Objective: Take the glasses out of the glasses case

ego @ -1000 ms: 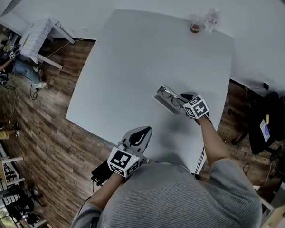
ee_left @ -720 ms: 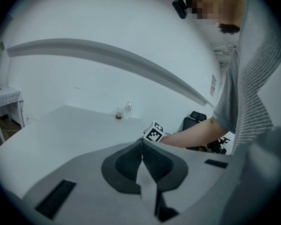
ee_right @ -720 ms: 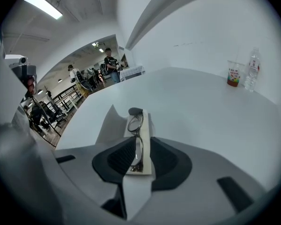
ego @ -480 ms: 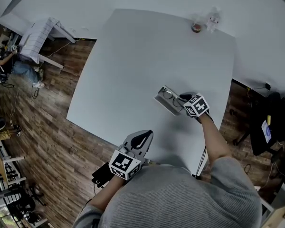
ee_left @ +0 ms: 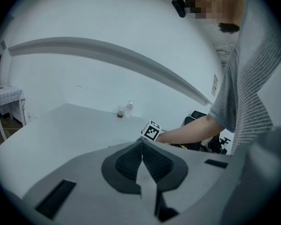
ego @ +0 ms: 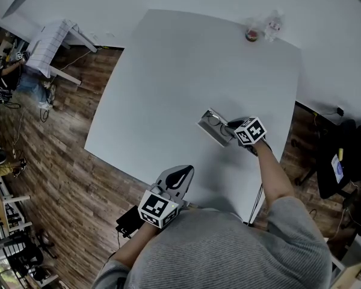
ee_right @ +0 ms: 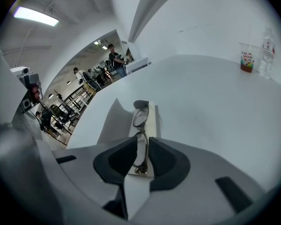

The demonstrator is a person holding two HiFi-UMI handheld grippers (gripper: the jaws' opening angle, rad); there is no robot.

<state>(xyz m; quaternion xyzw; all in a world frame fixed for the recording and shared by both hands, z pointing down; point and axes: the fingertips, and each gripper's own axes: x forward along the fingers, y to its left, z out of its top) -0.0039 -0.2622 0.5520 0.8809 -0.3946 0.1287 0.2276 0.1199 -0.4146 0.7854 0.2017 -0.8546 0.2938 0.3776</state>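
Metal-framed glasses (ee_right: 139, 121) lie in the case (ee_right: 153, 119) on the table (ego: 168, 71), lid back, so we angle the right gripper (ee_right: 143, 140) steeply down over their near end. Its jaws have just been closing and stand narrowly apart, frame between them, not yet pinched. We hold the left gripper (ee_left: 142, 143), jaws together and empty, at the table edge, out of the way.

1. I see a grey, finely ribbed, short-sleeved top (ego: 228, 251) on the person.
2. The left gripper (ego: 182, 170) is a pale grey, smooth plastic shell with black textured pads (ee_left: 126, 165).
3. The right gripper (ee_right: 143, 146) shows me the same grey shell and black pads.
4. Each carries a white cube (ego: 156, 208) printed with black square markers.
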